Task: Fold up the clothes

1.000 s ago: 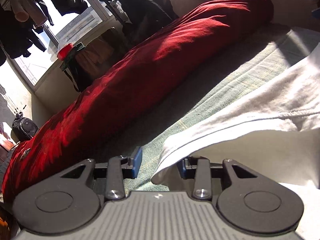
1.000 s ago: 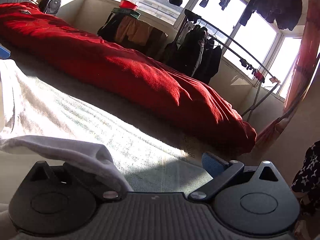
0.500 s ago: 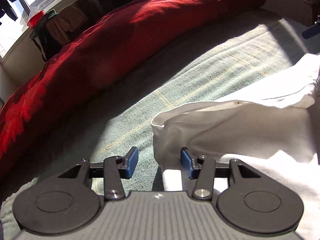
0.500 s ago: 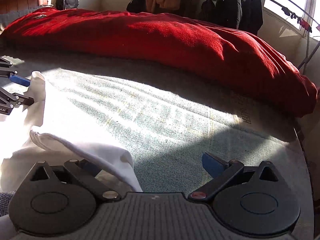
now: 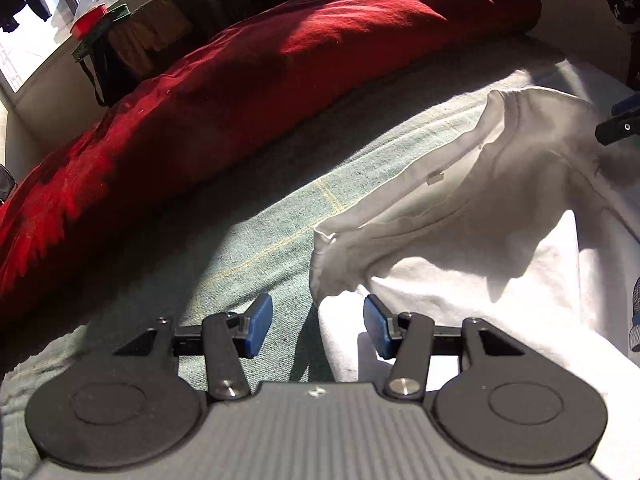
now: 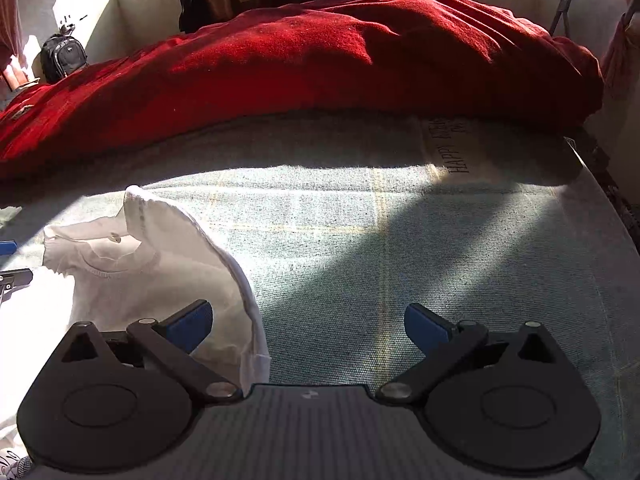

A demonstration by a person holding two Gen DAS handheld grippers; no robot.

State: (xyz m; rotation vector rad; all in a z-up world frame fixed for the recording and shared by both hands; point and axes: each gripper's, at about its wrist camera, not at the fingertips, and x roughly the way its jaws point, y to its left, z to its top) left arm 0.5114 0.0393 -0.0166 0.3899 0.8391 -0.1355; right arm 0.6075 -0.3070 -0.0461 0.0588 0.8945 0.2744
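Green woven bedcover [image 6: 400, 248], red duvet [image 6: 320, 64], sunlit window [image 5: 24, 52]

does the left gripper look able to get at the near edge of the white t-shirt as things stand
Probably yes. The left gripper has its jaws opening, and the white t-shirt has its near folded edge lying just ahead between the pads, unpinched, flat on the green blanket, with nothing over it.

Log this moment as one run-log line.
stage: fold laid | left gripper: opening, cloth edge between jaws, no pinch | right gripper: open, unloaded | white T-shirt: on green bedspread
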